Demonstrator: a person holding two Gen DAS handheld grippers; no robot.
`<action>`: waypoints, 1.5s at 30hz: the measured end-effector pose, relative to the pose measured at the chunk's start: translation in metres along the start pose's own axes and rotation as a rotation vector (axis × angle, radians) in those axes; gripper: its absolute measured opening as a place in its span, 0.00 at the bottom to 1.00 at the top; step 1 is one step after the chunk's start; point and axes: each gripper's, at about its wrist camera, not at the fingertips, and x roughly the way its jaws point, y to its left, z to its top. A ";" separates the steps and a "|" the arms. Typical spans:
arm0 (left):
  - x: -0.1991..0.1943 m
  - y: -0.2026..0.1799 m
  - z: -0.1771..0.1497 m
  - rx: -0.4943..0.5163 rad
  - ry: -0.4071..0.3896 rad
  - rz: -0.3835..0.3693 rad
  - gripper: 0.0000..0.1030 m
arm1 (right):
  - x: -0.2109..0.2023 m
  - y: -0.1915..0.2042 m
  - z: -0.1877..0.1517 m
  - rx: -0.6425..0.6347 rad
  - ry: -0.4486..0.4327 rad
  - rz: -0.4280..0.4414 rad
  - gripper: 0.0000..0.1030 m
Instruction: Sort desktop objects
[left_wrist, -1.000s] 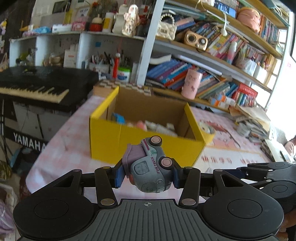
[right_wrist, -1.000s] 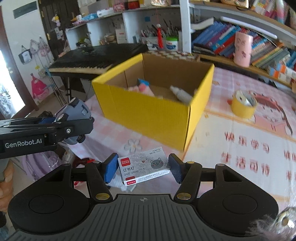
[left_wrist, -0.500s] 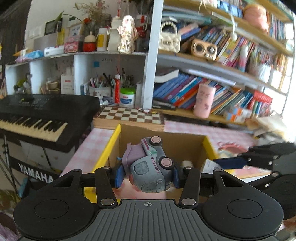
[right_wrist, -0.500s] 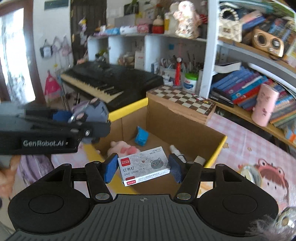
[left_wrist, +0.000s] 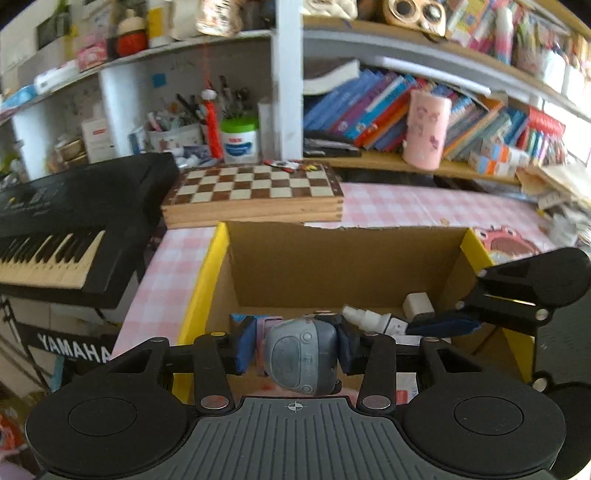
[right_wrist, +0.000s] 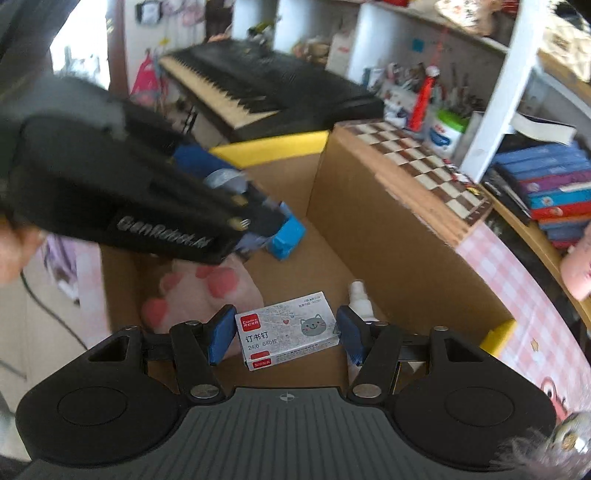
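The toy truck (left_wrist: 301, 356) is small, grey-blue w/ a lilac side, rounded body; it sits clamped between the blue pads of the left gripper (left_wrist: 295, 349), over the open yellow box (left_wrist: 207, 280). The left jaws have just been closing a little on it. The staple box (right_wrist: 287, 330) is white-grey w/ a red label and a cat drawing, clamped in the right gripper (right_wrist: 282, 334), also above the box interior. Inside lie a pink plush (right_wrist: 199, 291), a blue item (right_wrist: 288, 236), a white bottle (right_wrist: 360, 295). A sec ago both grippers were in front of the box; now they are over it, and the truck has rolled.
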 end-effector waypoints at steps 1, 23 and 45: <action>0.005 -0.002 0.002 0.017 0.012 -0.004 0.41 | 0.004 0.000 0.001 -0.019 0.011 0.002 0.55; 0.035 -0.010 0.007 0.083 0.100 0.026 0.67 | 0.029 -0.011 0.007 -0.163 0.091 0.005 0.58; -0.085 -0.024 -0.002 -0.043 -0.263 0.067 0.87 | -0.094 -0.027 -0.023 0.201 -0.276 -0.249 0.78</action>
